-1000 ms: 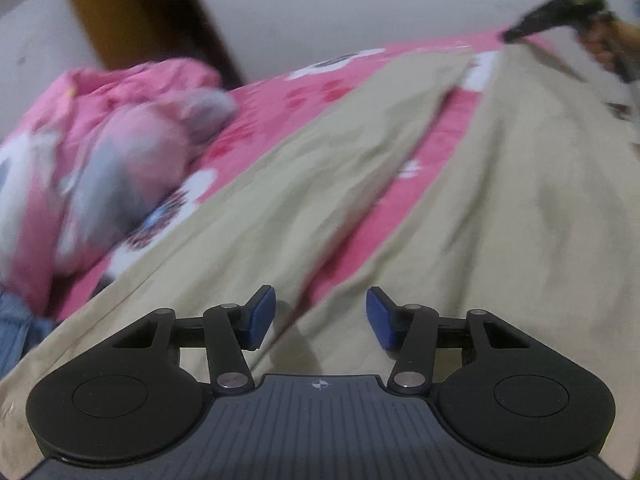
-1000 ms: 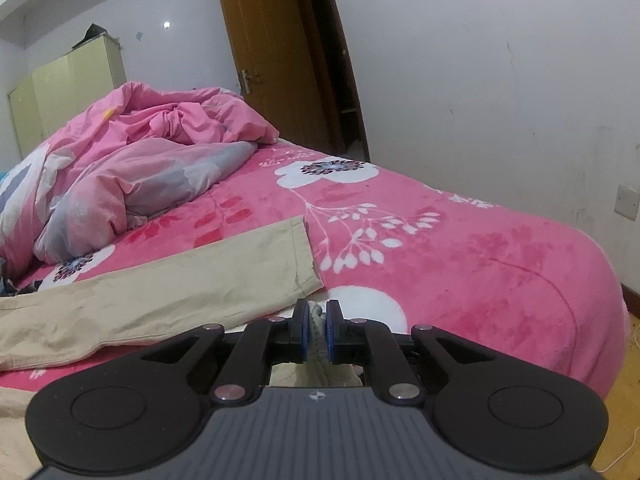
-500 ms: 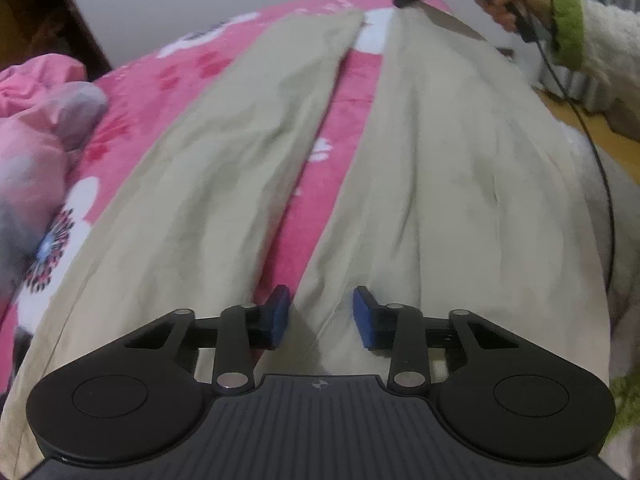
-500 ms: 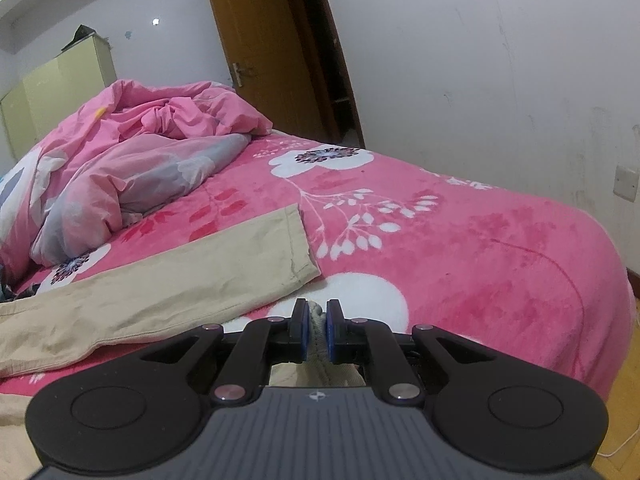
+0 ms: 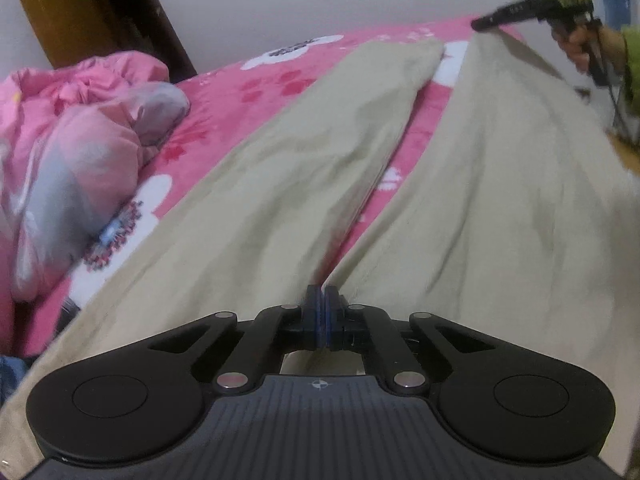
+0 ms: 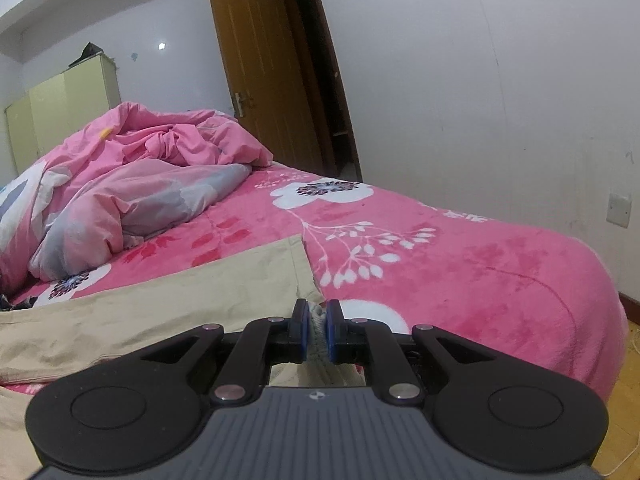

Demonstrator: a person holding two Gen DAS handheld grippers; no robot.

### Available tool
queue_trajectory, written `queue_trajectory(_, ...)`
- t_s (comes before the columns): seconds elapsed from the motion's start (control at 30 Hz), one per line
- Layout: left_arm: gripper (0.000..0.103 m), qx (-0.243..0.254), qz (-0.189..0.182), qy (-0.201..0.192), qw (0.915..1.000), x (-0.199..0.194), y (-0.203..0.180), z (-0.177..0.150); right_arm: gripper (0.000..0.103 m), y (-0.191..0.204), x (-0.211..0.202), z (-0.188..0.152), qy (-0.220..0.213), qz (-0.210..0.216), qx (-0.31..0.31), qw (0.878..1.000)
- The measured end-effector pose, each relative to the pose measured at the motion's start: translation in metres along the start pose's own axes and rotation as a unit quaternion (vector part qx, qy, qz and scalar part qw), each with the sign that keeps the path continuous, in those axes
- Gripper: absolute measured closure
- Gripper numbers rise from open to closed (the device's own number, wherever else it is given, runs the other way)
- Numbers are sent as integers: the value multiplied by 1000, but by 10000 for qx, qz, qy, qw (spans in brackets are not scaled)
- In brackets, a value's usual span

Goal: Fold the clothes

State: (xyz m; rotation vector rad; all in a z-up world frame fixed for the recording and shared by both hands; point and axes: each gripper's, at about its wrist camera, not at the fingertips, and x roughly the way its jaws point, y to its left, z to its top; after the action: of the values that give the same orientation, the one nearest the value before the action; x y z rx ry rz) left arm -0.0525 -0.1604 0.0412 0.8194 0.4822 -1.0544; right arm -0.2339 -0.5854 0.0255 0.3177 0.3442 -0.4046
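While the khaki trousers (image 5: 460,184) are lying spread across the pink floral bedspread (image 6: 460,248), legs running away from me, I am keeping my left gripper (image 5: 321,300) clenched at the crotch seam, seemingly pinching cloth, though the blur hides how much. My right gripper (image 6: 316,316) is grasping the hem of the near leg. Beside the far leg, a crumpled pink duvet (image 6: 132,184) is sitting.
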Motion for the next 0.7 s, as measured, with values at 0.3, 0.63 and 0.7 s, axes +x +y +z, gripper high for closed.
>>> queue_trajectory(0.3,100,177,657,192,9975,15,-22,-3,81,-3,33,-22,223,-427,-165,9987)
queue_trajectory(0.63,35,-484,1008,51,9937,-38,-9,0,40,-124,-77,-51,-440,-659,3724,9247)
queue_trajectory(0.7,33,-651,1149,15,9912,-59,-9,-2,38,-137,-93,-85,-203,-439,4396,8969)
